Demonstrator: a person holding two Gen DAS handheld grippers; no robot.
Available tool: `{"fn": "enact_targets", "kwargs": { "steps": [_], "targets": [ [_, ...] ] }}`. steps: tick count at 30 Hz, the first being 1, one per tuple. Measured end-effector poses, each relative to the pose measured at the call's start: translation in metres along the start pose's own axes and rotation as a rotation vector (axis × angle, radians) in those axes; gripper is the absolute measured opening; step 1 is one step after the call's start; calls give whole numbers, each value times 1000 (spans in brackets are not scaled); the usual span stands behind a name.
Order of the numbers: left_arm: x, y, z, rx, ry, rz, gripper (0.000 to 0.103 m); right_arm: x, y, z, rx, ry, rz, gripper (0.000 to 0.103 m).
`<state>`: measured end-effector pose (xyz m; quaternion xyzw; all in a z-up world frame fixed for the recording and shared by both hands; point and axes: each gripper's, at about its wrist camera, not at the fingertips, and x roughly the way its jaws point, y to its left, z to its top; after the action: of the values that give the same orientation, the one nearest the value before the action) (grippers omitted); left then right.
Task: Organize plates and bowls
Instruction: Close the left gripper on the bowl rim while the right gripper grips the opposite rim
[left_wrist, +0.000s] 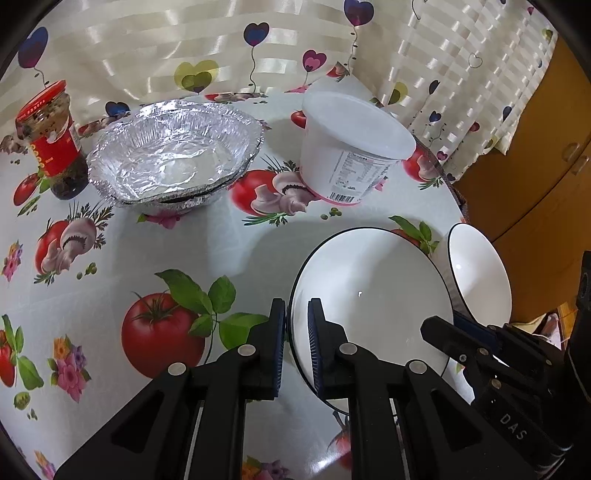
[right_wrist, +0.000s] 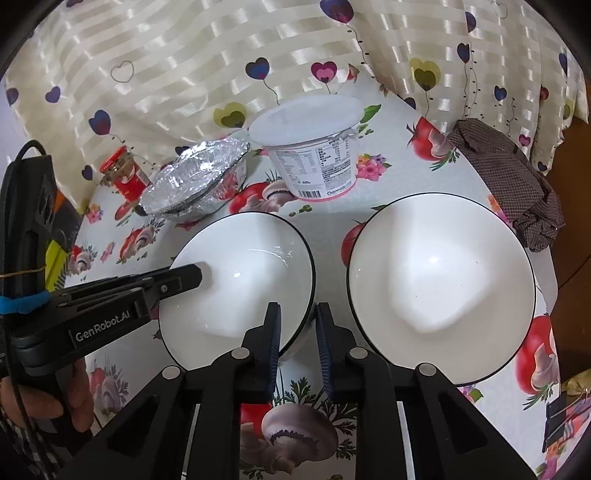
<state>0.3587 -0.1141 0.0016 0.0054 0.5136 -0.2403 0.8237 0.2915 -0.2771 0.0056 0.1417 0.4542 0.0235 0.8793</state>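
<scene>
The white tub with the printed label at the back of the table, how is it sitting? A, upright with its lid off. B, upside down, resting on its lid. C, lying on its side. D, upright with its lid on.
D: the white tub stands upright with its lid closed on top, beside the foil trays.

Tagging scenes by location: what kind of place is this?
Likely a home dining or kitchen table: printed vegetable tablecloth, heart-patterned curtain behind, plus a sauce jar and yogurt tub beside the white bowls.
</scene>
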Motion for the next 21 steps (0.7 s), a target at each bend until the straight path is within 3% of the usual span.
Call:
{"fn": "enact_targets", "kwargs": {
  "steps": [21],
  "targets": [
    [-52,-10,-29,-12,-43,10,13,-43,12,-14,7,-35,38,15]
  ]
}}
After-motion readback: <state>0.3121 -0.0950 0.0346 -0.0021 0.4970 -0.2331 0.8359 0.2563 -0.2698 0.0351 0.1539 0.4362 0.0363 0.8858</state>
